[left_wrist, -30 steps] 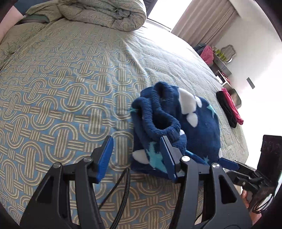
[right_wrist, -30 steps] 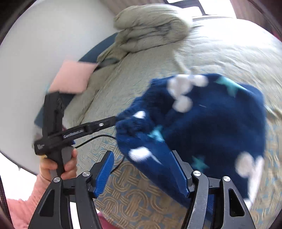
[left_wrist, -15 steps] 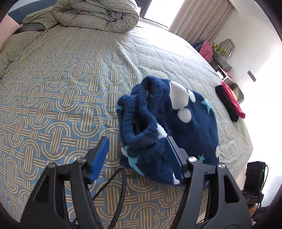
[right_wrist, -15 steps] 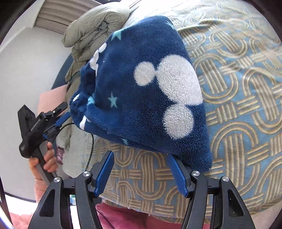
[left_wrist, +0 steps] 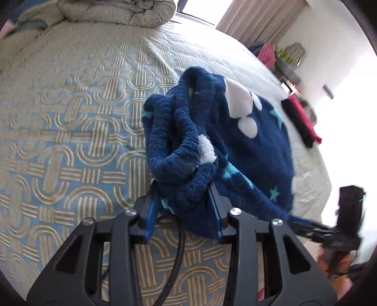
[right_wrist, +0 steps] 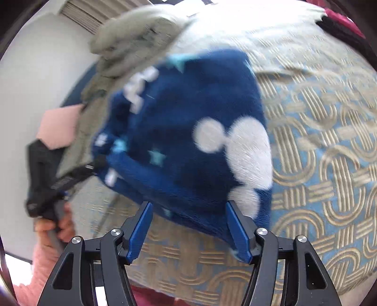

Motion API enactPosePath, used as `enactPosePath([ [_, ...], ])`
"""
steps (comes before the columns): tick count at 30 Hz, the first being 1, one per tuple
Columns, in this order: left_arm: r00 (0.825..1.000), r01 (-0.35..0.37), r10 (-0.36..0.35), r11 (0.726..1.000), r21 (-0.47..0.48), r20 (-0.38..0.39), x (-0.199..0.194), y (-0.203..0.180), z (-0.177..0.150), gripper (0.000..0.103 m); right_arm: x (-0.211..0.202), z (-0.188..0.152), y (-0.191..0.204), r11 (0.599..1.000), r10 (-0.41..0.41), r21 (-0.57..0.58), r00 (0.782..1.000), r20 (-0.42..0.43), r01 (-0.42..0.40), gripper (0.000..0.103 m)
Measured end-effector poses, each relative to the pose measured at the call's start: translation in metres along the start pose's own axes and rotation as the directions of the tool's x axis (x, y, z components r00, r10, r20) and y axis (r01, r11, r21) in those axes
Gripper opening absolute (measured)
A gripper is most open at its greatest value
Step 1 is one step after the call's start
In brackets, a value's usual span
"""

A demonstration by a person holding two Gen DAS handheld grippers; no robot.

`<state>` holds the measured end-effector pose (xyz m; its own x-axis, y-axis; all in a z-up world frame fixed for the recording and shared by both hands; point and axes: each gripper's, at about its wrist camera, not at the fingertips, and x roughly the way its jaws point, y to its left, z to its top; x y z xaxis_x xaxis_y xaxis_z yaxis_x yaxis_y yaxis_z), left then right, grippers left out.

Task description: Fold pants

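Observation:
The pants (left_wrist: 238, 146) are dark blue fleece with white mouse heads and teal stars, bunched on the patterned bedspread (left_wrist: 70, 131). My left gripper (left_wrist: 183, 202) is shut on the bunched waistband end, with the fabric packed between its blue pads. In the right wrist view the pants (right_wrist: 188, 131) fill the middle, blurred by motion. My right gripper (right_wrist: 188, 223) is open, its blue fingers (right_wrist: 139, 226) at the near edge of the cloth. The right gripper also shows in the left wrist view (left_wrist: 304, 222), its tips at the pants' right corner.
A rolled grey duvet (left_wrist: 122, 11) lies at the head of the bed. A folded black and pink garment (left_wrist: 304, 124) lies near the bed's right edge. A pink pillow (right_wrist: 59, 127) sits by the wall. Shelves with clutter (left_wrist: 280, 56) stand by the curtain.
My left gripper has closed on the waistband bunch, which it only straddled before. The right gripper has swung, so the pants now sit more centred and closer to its fingers.

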<state>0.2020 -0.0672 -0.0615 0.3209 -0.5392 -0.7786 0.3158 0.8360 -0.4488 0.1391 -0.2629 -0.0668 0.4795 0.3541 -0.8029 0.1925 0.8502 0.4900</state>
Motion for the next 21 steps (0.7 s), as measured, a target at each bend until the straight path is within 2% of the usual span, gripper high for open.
enactPosePath([
  [2, 0.999, 0.044, -0.043, 0.998, -0.048, 0.010, -0.005, 0.013, -0.004, 0.037, 0.000, -0.003, -0.005, 1.000, 0.015, 0.009, 1.000, 0.025, -0.015, 0.058],
  [3, 0.999, 0.037, -0.037, 0.997, -0.067, 0.012, -0.008, 0.021, -0.007, 0.036, -0.002, -0.003, -0.004, 1.000, 0.017, 0.005, 0.999, 0.028, -0.017, 0.058],
  [6, 1.000, -0.028, 0.028, 0.995, -0.096, 0.004, -0.011, 0.036, -0.014, 0.036, -0.005, -0.002, -0.002, 1.000, -0.002, -0.019, 1.000, 0.016, 0.002, 0.058],
  [8, 0.995, -0.099, 0.103, 0.987, -0.124, 0.019, -0.019, 0.044, -0.017, 0.036, -0.006, -0.001, 0.001, 1.000, -0.013, -0.028, 1.000, 0.009, 0.014, 0.058],
  [10, 0.992, -0.115, 0.120, 0.987, -0.108, 0.042, -0.030, 0.039, -0.017, 0.035, -0.006, 0.002, 0.003, 1.000, -0.019, -0.024, 1.000, 0.005, 0.019, 0.058],
  [13, 0.989, -0.109, 0.111, 0.994, -0.023, 0.093, -0.044, 0.016, -0.008, 0.037, -0.010, 0.009, 0.007, 1.000, 0.016, -0.027, 0.999, 0.037, -0.015, 0.059],
  [15, 0.990, -0.086, 0.081, 0.996, 0.037, 0.119, -0.046, -0.005, 0.003, 0.053, -0.019, 0.020, 0.010, 0.998, 0.041, -0.050, 0.995, 0.086, -0.037, 0.059],
  [16, 0.989, -0.080, 0.072, 0.995, 0.058, 0.128, -0.045, -0.014, 0.008, 0.071, -0.023, 0.026, 0.011, 0.998, 0.034, -0.057, 0.994, 0.108, -0.028, 0.059],
  [17, 0.987, -0.087, 0.075, 0.992, 0.085, 0.144, -0.041, -0.024, 0.012, 0.077, -0.026, 0.034, 0.012, 0.998, 0.021, -0.060, 0.991, 0.130, -0.013, 0.059],
  [19, 0.984, -0.122, 0.101, 0.982, 0.141, 0.148, -0.026, -0.039, 0.018, 0.077, -0.029, 0.056, 0.015, 0.998, -0.020, -0.061, 0.984, 0.176, 0.031, 0.059],
  [21, 0.983, -0.168, 0.151, 0.970, 0.177, 0.106, -0.002, -0.047, 0.023, 0.077, -0.028, 0.073, 0.018, 0.996, -0.055, -0.063, 0.978, 0.202, 0.069, 0.059],
])
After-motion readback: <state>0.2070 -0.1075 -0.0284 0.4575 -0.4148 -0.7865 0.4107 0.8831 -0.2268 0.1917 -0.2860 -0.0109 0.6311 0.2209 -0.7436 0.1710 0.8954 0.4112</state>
